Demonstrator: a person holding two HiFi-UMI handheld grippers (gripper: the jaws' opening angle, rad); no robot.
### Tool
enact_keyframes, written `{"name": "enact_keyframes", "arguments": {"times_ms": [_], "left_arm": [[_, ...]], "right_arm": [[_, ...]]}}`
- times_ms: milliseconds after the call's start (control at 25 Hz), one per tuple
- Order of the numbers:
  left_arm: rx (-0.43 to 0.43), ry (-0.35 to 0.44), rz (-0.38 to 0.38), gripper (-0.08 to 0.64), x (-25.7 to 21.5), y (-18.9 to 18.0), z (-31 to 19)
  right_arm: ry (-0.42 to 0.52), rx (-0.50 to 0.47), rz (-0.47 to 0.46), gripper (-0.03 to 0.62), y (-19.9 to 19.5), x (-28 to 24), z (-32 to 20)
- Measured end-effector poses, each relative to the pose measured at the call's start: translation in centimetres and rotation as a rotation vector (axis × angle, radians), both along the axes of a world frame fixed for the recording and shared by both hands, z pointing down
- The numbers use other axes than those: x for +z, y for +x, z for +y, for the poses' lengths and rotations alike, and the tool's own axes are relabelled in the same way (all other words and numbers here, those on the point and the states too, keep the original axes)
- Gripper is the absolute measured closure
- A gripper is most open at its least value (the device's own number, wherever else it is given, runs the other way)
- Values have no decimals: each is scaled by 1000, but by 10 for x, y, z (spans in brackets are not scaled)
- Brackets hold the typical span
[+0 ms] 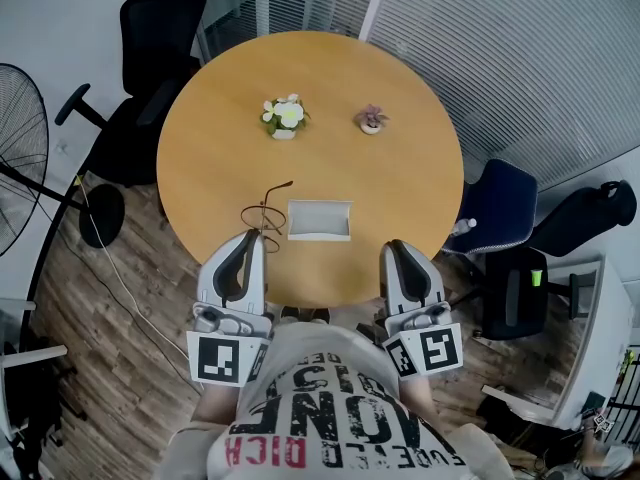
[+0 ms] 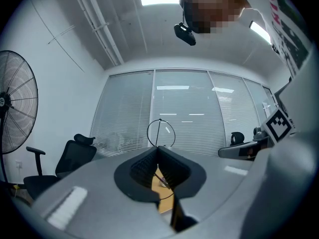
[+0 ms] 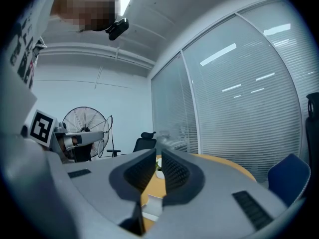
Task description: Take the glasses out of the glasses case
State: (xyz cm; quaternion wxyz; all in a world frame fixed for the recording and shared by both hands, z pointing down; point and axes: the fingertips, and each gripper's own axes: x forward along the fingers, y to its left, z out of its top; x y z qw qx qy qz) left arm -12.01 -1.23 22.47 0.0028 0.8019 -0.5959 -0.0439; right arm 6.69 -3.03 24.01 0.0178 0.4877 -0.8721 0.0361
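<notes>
Two small flower pots [image 1: 284, 116] stand on the far side of your round table [image 1: 330, 68], well apart from the work, and office chairs [image 1: 150, 58] and a fan [image 1: 15, 158] ring it. The open glasses case [image 1: 320, 220] lies near the near edge. Your left gripper [image 1: 255, 236] is pinched on the wire glasses [image 1: 263, 211], just left of the case. Your right gripper [image 1: 397, 246] has its jaws slightly apart and holds nothing.

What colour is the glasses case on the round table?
The glasses case is white, perhaps very light grey; the head view shows it best.
</notes>
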Motion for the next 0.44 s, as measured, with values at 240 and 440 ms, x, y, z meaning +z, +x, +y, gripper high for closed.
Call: {"name": "enact_keyframes", "arguments": {"times_ms": [240, 440], "left_arm": [[4, 21, -2, 543, -2, 3, -6], [4, 79, -16, 543, -11, 4, -12]], "right_arm": [[-2, 8, 3, 548, 5, 0, -4], [-5, 15, 6, 548, 9, 0, -7]]}}
